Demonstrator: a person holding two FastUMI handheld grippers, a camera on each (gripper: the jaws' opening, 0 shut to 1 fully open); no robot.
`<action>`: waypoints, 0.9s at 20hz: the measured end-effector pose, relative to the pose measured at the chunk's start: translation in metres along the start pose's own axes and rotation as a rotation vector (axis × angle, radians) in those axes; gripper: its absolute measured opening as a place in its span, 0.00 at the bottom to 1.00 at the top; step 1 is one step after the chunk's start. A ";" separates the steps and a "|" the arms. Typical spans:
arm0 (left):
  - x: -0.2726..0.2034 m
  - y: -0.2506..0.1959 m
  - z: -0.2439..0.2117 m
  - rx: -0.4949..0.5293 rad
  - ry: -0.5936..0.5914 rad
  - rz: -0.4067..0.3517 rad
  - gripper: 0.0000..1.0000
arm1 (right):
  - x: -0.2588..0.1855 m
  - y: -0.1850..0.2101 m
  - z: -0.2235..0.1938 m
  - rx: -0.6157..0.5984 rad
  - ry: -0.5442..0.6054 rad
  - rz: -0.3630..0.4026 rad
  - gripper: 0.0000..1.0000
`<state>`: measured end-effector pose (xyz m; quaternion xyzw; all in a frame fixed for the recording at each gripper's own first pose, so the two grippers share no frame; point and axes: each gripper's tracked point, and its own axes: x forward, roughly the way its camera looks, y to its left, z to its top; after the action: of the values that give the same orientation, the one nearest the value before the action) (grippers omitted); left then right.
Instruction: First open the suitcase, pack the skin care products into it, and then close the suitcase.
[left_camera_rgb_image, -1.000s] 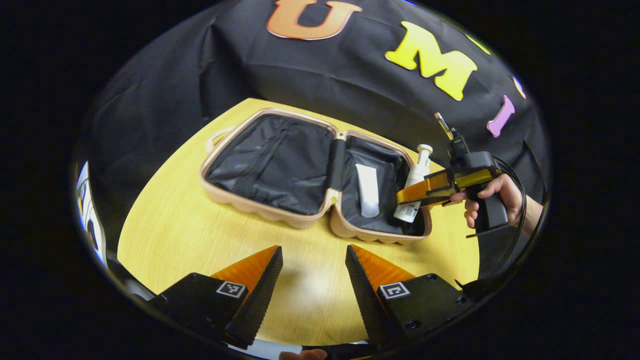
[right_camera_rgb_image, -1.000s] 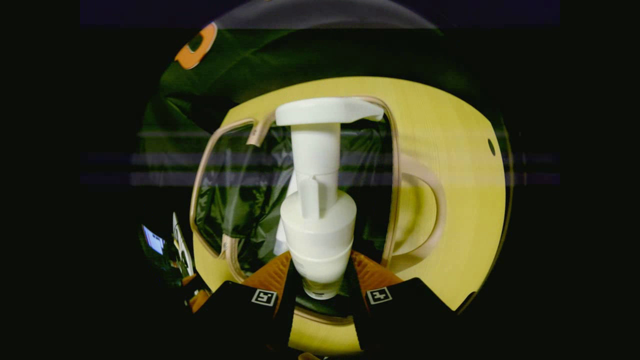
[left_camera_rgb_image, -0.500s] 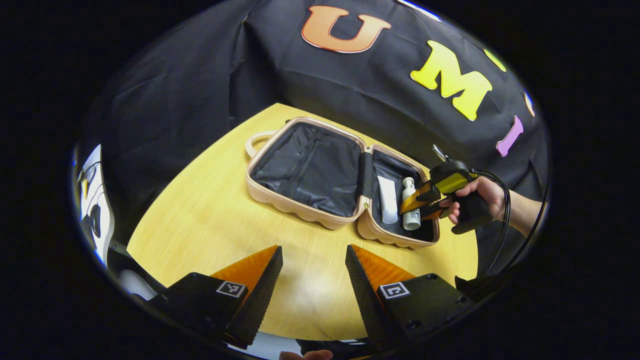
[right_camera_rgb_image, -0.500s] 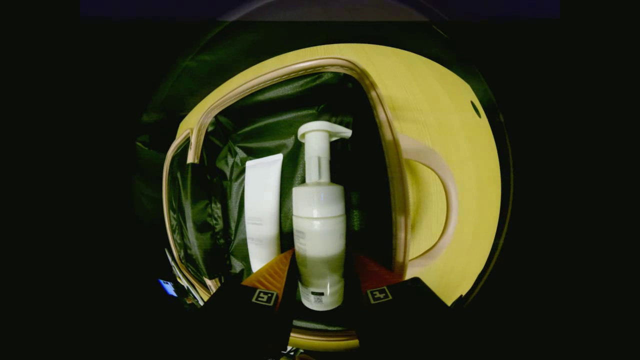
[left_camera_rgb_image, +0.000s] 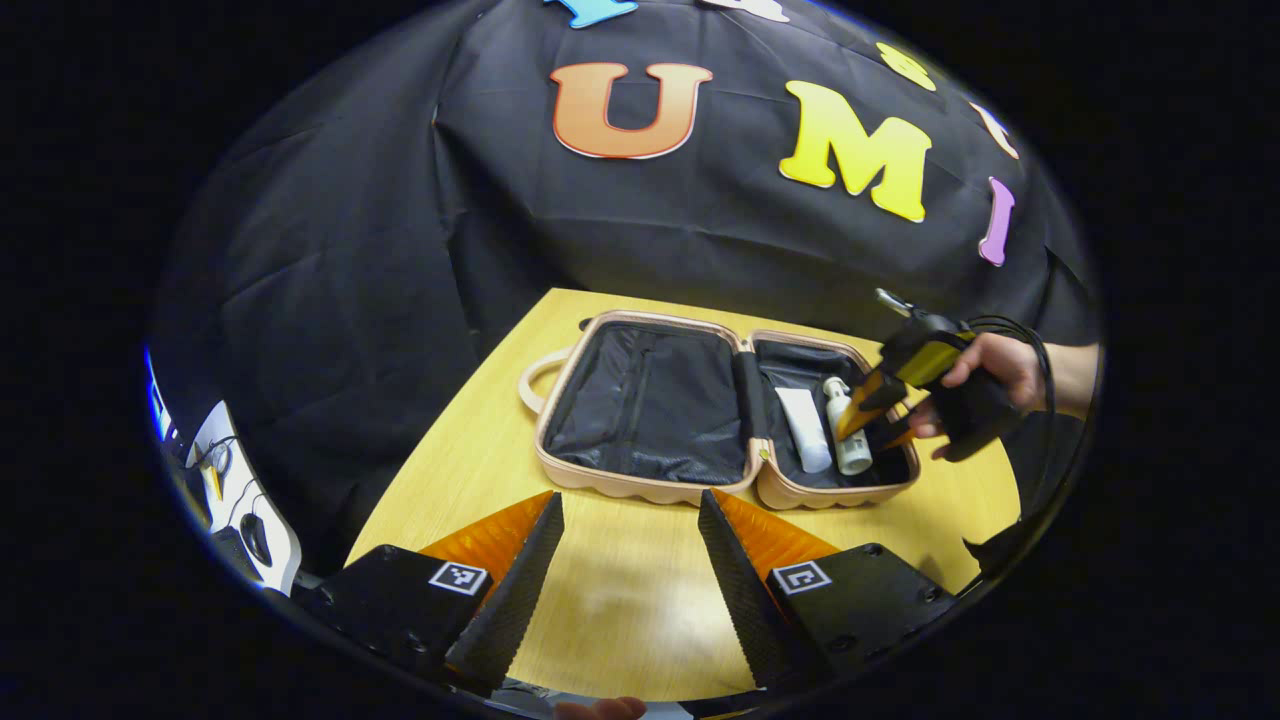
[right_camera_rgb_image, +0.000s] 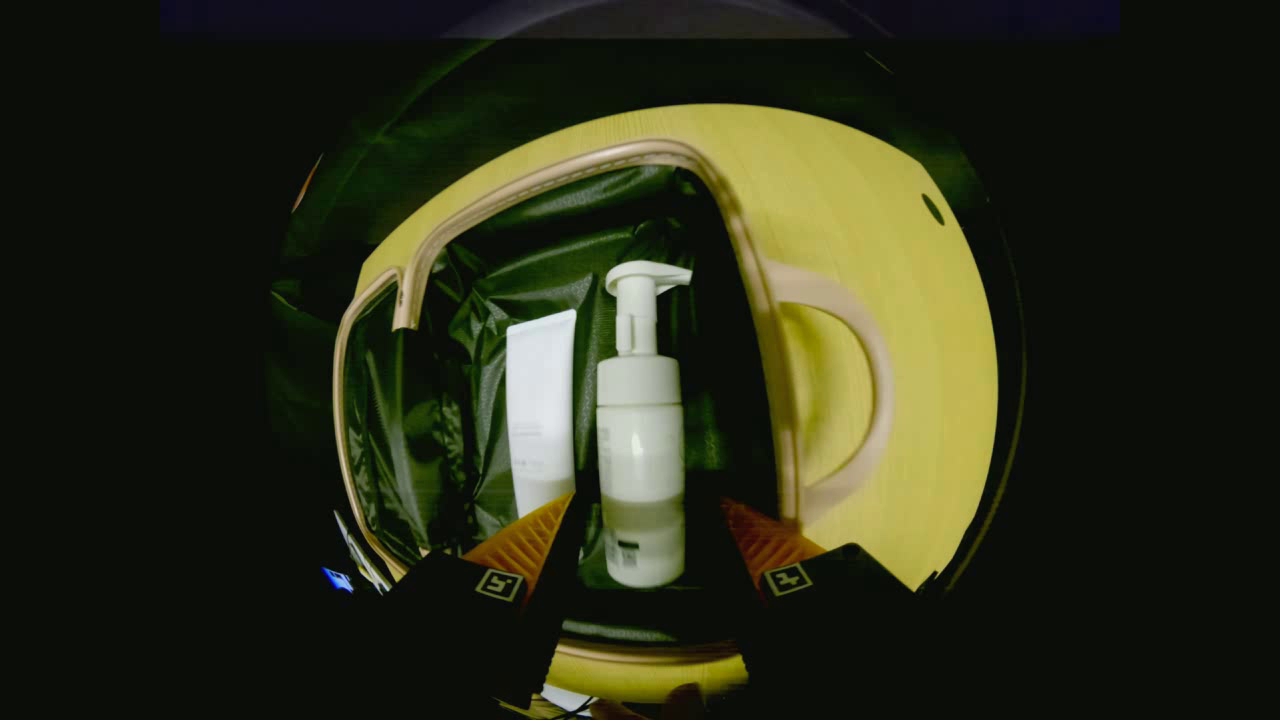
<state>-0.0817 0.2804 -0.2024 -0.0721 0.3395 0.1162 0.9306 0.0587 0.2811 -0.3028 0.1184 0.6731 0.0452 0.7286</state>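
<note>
Suitcase (left_camera_rgb_image: 660, 485) open, right gripper (right_camera_rgb_image: 640, 520) over pump bottle (right_camera_rgb_image: 640, 450)

The suitcase (left_camera_rgb_image: 700, 425) lies wide open on the wooden tabletop (left_camera_rgb_image: 480, 470), both halves lined in black, and a white tube (left_camera_rgb_image: 806, 444) lies next to a pump bottle (left_camera_rgb_image: 848, 440) in the right half. The right hand-held gripper (left_camera_rgb_image: 868, 420), held by a hand (left_camera_rgb_image: 985, 375), is right over that half with its tips near the bottle. The left hand-held gripper (left_camera_rgb_image: 628, 560) hangs over bare tabletop in front of the suitcase, its fingers spread apart with nothing between them.
</note>
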 end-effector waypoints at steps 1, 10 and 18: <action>0.004 0.007 0.003 -0.020 -0.011 -0.008 0.88 | -0.015 0.002 -0.007 -0.013 -0.016 0.028 0.71; 0.112 0.090 0.043 -0.381 -0.098 -0.231 0.91 | -0.157 0.009 -0.060 -0.321 -0.403 0.329 0.72; 0.211 0.124 0.038 -0.800 -0.028 -0.368 0.87 | -0.239 0.020 -0.077 -0.502 -0.624 0.369 0.72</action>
<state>0.0657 0.4429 -0.3171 -0.4844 0.2367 0.0718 0.8391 -0.0375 0.2556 -0.0710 0.0639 0.3564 0.2986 0.8830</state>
